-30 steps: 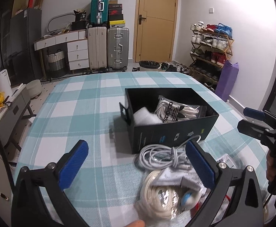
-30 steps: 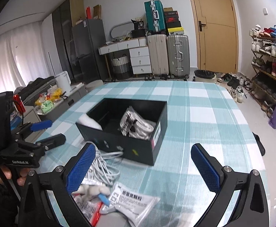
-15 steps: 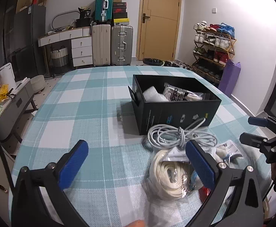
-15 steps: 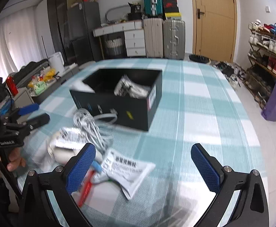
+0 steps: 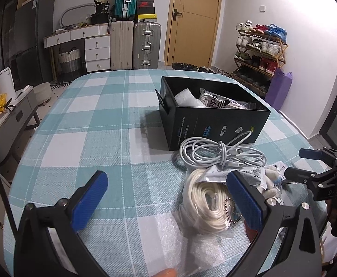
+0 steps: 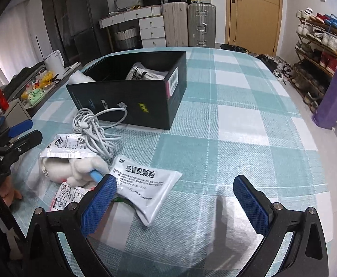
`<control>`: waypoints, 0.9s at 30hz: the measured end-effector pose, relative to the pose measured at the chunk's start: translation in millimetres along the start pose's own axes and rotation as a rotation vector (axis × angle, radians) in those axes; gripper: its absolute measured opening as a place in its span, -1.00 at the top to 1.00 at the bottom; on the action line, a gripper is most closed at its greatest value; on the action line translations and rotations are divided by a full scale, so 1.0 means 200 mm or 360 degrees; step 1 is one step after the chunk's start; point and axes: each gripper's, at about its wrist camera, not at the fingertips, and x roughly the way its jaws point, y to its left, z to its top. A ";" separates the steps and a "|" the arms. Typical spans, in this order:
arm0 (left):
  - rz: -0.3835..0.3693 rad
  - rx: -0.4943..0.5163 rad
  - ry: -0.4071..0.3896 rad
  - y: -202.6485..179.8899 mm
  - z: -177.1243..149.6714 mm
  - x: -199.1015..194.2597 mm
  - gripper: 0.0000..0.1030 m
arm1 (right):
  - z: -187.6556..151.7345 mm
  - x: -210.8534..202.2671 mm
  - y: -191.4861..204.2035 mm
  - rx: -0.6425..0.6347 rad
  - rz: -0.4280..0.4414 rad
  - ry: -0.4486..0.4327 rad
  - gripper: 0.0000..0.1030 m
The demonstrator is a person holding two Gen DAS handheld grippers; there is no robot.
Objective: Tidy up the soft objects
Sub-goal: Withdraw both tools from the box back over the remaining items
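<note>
A black box [image 5: 214,124] [image 6: 131,97] stands on the checked tablecloth and holds bubble wrap [image 5: 186,98] and a bagged white item [image 5: 219,101]. In front of it lie a grey-white cable bundle [image 5: 219,155] [image 6: 92,127], a bagged cream rope coil [image 5: 210,205], a small white plush [image 6: 76,169] and a white medicine sachet [image 6: 145,184]. My left gripper [image 5: 168,203] is open, low over the cloth, its right finger over the rope bag. Open too, my right gripper [image 6: 175,203] has its left finger at the sachet's edge.
A sheet of bubble wrap [image 5: 168,242] lies at the table's near edge. Suitcases [image 5: 133,43], a drawer unit [image 5: 94,50], a door [image 5: 191,20] and a shoe rack [image 6: 318,53] line the room. A low side table [image 5: 6,120] with clutter stands left.
Both grippers have drawn back and dropped lower toward the table, so the box looks farther off and the loose pile sits closer. Both stay open.
</note>
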 end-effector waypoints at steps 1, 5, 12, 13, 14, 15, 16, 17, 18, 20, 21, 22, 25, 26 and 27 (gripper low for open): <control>0.0001 0.0005 0.0002 0.00 0.00 0.00 -1.00 | 0.00 0.00 0.01 -0.0005 0.0003 0.0005 -0.99; 0.0002 0.0049 0.0021 -0.03 -0.01 0.01 -1.00 | -0.01 0.04 0.03 -0.0021 -0.0002 0.0046 -0.99; 0.0001 0.0069 0.0037 -0.04 -0.02 0.02 -1.00 | -0.01 0.04 0.00 -0.0011 -0.0066 0.0062 -0.99; 0.0000 0.0068 0.0038 -0.05 -0.01 0.02 -1.00 | -0.01 0.04 -0.02 -0.0006 -0.0080 0.0063 -0.99; -0.0001 0.0066 0.0038 -0.04 -0.01 0.02 -1.00 | -0.02 0.04 -0.02 -0.0004 -0.0093 0.0059 -0.99; -0.0001 0.0065 0.0039 -0.04 -0.01 0.02 -1.00 | -0.02 0.04 -0.03 -0.0005 -0.0108 0.0056 -0.99; 0.0000 0.0066 0.0040 -0.04 -0.01 0.02 -1.00 | -0.01 0.04 -0.04 -0.0008 -0.0123 0.0053 -0.99; -0.0001 0.0066 0.0041 -0.04 -0.01 0.02 -1.00 | -0.01 0.04 -0.05 -0.0009 -0.0136 0.0052 -0.99; 0.0000 0.0068 0.0043 -0.04 -0.01 0.02 -1.00 | -0.01 0.04 -0.06 -0.0009 -0.0155 0.0048 -0.99; 0.0000 0.0070 0.0046 -0.04 -0.02 0.02 -1.00 | 0.00 0.03 -0.07 -0.0002 -0.0186 0.0043 -0.99; 0.0000 0.0071 0.0047 -0.04 -0.02 0.02 -1.00 | 0.00 0.03 -0.07 0.0003 -0.0178 0.0045 -0.99; 0.0000 0.0071 0.0048 -0.04 -0.02 0.03 -1.00 | 0.00 0.02 -0.07 0.0007 -0.0157 0.0043 -0.99; -0.0001 0.0069 0.0050 -0.04 -0.02 0.03 -1.00 | 0.00 0.02 -0.06 0.0031 -0.0070 0.0051 -0.99; -0.0002 0.0068 0.0051 -0.04 -0.02 0.03 -1.00 | -0.01 0.02 -0.05 0.0035 -0.0052 0.0053 -0.99; -0.0002 0.0068 0.0051 -0.04 -0.02 0.03 -1.00 | -0.01 0.02 -0.04 0.0040 -0.0031 0.0058 -0.99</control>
